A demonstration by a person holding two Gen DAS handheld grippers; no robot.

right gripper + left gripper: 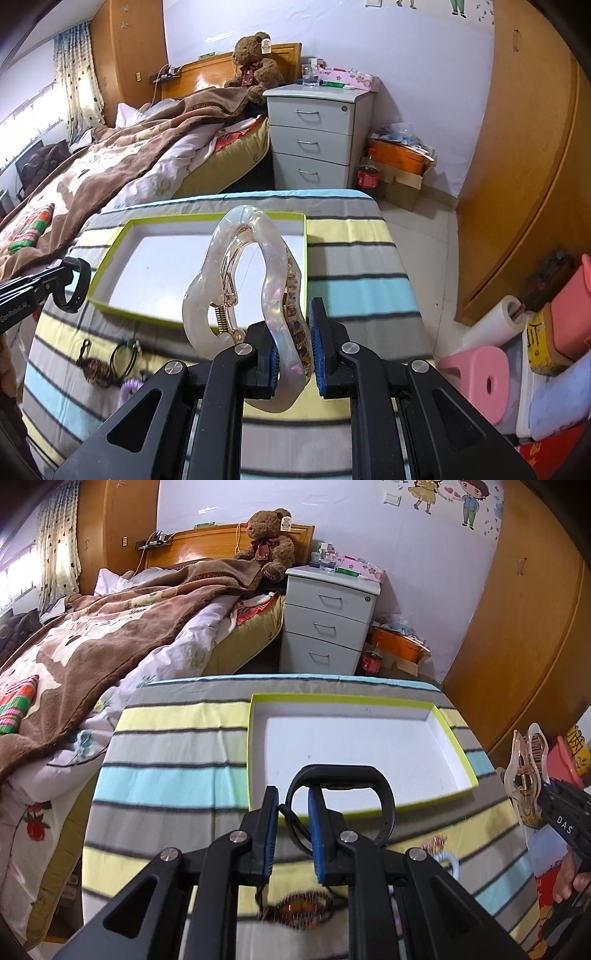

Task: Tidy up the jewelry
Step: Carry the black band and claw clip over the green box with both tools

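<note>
My left gripper (293,808) is shut on a black wristband (384,805), which hangs over the near edge of a white tray with a lime-green rim (362,698). In the right wrist view this gripper (55,280) and the wristband (75,284) sit at the tray's (110,254) left corner. My right gripper (295,332) is shut on a pearly translucent claw hair clip (236,258), held upright above the striped cloth just before the tray. The clip (524,775) also shows at the far right of the left wrist view. Nothing lies in the tray.
On the striped tablecloth (166,746) near me lie a brown beaded hair tie (94,365), a black hair tie (123,360), a purple ring (131,386) and a pale blue scrunchie (448,860). A bed (92,635) is left, a grey drawer cabinet (314,140) behind, pink stools (476,373) right.
</note>
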